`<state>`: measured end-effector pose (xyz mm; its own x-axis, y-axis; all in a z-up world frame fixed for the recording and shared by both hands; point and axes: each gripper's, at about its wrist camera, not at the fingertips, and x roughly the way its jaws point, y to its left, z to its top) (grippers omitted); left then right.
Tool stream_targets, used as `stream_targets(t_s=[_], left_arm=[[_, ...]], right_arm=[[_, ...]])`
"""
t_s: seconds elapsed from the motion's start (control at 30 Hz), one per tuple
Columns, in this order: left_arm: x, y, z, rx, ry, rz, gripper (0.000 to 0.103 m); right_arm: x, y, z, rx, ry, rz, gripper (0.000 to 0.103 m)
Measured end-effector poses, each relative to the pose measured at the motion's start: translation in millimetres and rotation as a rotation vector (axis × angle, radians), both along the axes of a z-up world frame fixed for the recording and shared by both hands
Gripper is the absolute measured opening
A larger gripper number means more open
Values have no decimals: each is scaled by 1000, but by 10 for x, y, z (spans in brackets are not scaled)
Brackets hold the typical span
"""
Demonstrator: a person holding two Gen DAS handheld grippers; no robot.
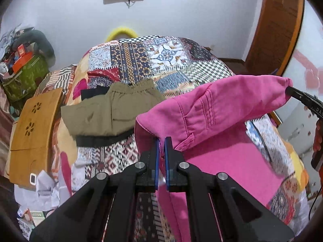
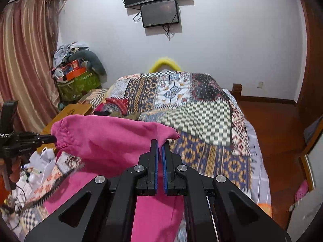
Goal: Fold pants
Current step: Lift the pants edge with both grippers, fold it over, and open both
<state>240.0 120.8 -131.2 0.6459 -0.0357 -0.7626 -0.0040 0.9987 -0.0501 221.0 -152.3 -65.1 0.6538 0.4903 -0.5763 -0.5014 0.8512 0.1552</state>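
Left gripper: jaws pinched on one corner of the pink pants, low centre of its own view.
Right gripper: jaws clamped on the opposite corner of the pants.
Pink pants: upper edge lifted and stretched between both grippers; lower part draped on the bed.
Khaki shorts: folded, at 10 o'clock of the left gripper, on the bed.
Wooden board: at 9 o'clock, bedside.
Screens: on the far wall, at 12 o'clock.

Your left tongs: matte black linkage arms, blue pads, silver pivot screws. Right tongs identical; faint white lettering on housing.
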Motion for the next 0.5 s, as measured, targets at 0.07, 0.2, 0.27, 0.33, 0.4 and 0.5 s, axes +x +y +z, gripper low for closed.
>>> stream_targets(t_s=[0.07, 0.2, 0.27, 0.33, 0.4, 0.5], left_arm=[[-174, -35, -55, -8, 12, -13, 5], [-467, -47, -187, -28, 42, -23, 6], [-614, -37, -272, -39, 67, -24, 10], [-756, -6, -351, -54, 90, -19, 16], [-853, 30, -394, -53, 99, -1, 24], [-982, 73, -417, -35, 100, 27, 31]], right_arm=[[-154, -52, -46, -4, 13, 0, 3], [-444, -178, -198, -15, 58, 13, 4], [-557, -226, -306, -24, 97, 19, 4], [-661, -272, -435, -35, 143, 17, 5], [-759, -315, -590, -59, 196, 5, 6], [-874, -423, -753, -90, 240, -30, 7]])
